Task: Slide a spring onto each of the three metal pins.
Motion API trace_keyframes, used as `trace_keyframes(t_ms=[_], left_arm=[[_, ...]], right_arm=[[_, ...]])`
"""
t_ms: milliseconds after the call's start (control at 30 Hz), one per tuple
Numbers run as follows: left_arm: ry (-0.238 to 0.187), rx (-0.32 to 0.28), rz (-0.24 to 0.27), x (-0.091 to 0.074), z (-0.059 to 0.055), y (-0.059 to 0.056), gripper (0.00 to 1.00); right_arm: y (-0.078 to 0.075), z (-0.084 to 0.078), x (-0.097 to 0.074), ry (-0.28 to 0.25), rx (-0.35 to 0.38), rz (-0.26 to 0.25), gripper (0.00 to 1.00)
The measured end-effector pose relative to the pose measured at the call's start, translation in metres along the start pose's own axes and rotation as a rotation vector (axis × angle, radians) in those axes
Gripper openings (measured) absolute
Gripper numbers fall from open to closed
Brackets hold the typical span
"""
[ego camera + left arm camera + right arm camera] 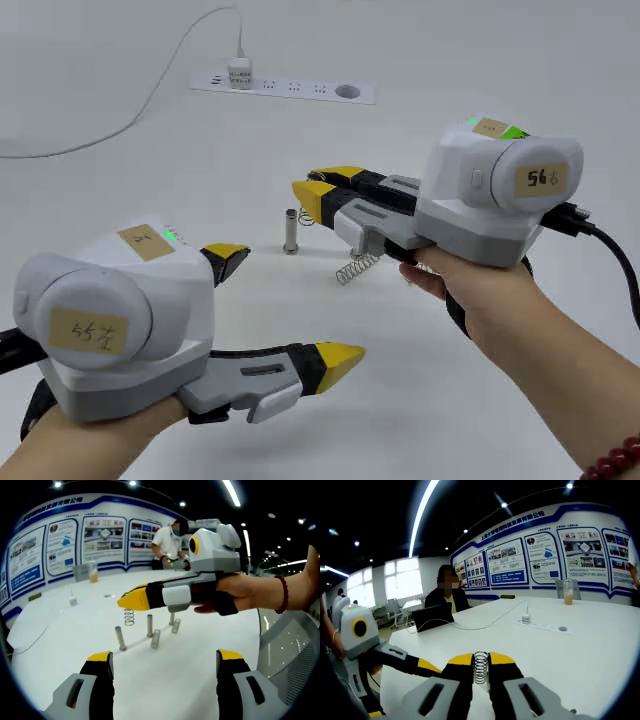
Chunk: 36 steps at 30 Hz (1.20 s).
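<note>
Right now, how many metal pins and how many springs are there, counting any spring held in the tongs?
Pins: 3
Springs: 3, one in the right tongs
Total: 6

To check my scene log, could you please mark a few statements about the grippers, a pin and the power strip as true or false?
1. The right gripper is shut on a spring. True.
2. The left gripper has its jaws shut. False: the left gripper is open and holds nothing.
3. A white charger is plugged into the power strip. True.
4. The upright metal pin in the head view already carries a spring. False: the metal pin is bare.
</note>
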<state>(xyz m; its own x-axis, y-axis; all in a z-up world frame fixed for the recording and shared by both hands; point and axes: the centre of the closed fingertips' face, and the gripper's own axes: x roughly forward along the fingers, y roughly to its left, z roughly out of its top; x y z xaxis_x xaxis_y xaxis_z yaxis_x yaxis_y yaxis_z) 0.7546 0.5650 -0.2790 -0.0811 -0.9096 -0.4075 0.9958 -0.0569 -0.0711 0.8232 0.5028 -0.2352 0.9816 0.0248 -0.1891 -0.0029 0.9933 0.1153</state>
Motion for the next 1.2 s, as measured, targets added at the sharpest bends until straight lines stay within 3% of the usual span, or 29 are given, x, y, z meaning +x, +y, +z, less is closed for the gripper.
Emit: trace_keyframes(t_ms=[400, 800, 1200], left_arm=[[-0.004, -0.007, 0.02, -0.001, 0.001, 0.004, 0.93], [-0.013, -0.012, 0.024, -0.001, 0.002, 0.004, 0.99], [-0.007, -0.017, 0.024, -0.001, 0.0, 0.005, 0.99]], right_arm=[[-0.015, -0.007, 0.013, -0.003, 0.027, -0.049, 0.12], [-0.016, -0.01, 0.02, -0.008, 0.065, -0.061, 0.12], [-0.012, -0.012, 0.024, -0.002, 0.047, -0.054, 0.12]])
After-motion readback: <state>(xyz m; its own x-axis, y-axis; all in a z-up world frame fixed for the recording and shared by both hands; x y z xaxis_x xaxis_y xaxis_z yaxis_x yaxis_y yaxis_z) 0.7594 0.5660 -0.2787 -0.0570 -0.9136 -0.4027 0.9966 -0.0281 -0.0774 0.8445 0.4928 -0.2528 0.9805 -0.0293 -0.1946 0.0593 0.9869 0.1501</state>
